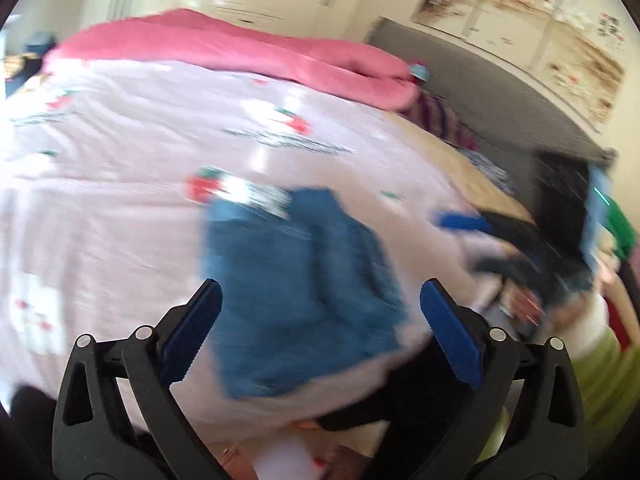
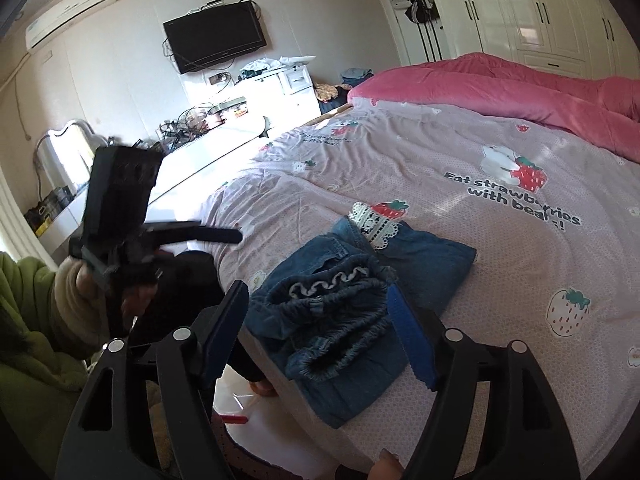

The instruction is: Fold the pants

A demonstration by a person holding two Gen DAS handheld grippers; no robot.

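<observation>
Small blue denim pants (image 2: 352,296) lie folded in a bundle on the pink strawberry bedsheet (image 2: 460,184), near the bed's front edge. The elastic waistband faces me and white lace trim shows at the far end. My right gripper (image 2: 316,308) is open, its blue pads either side of the waistband, holding nothing. In the blurred left wrist view the pants (image 1: 296,280) lie just beyond my open, empty left gripper (image 1: 320,296). The left gripper also shows in the right wrist view (image 2: 224,236), held in the air off the bed's left edge.
A pink quilt (image 2: 520,92) lies bunched along the bed's far side. A grey headboard (image 1: 480,88) is at the right in the left wrist view. A white desk (image 2: 216,148), wall TV (image 2: 214,36) and wardrobe (image 2: 540,8) stand beyond the bed.
</observation>
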